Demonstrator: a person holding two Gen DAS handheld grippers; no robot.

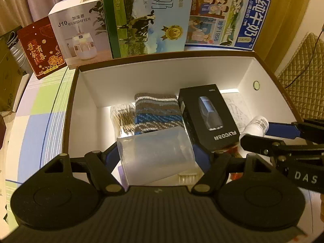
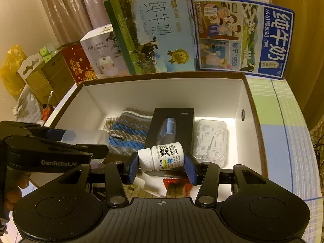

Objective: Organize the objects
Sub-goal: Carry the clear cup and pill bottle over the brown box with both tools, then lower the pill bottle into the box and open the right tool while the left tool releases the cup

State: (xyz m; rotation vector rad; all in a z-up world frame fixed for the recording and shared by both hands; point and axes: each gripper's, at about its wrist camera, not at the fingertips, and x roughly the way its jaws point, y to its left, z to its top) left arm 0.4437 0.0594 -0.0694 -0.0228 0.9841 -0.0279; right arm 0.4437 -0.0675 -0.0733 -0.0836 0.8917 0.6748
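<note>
Left hand-held gripper [image 1: 157,158] is clenched on a translucent cup [image 1: 156,155], which lies on its side between the blue pads, mouth toward the camera's left, held over the near part of the open box [image 1: 162,75]. Right hand-held gripper [image 2: 161,167] is grasping a white bottle [image 2: 161,156], also on its side, cap to the left, QR label up, one pad against the cap end and one against the base; it too sits over the near end of the box. In the left wrist view the right hand-held gripper enters from the right edge with the bottle [image 1: 256,126] just beside the black carton [image 1: 204,115]. In the right wrist view the left hand-held gripper comes in from the left with the cup [image 2: 85,137] over the sock. Box is white inside with a brown rim and stands on a checked surface [image 1: 40,109]. Contents on the box floor, left to right: a packet of cotton swabs [image 1: 123,117], a folded striped sock [image 1: 156,111], the black carton with a shaver picture, and a clear case of floss picks [image 2: 210,141] by the right wall. Some red and white items lie under the grippers at the near end; cannot tell what they are. Behind the box stand two milk cartons [image 1: 149,16], a humidifier box [image 1: 79,30] and a red box [image 1: 41,48].
</note>
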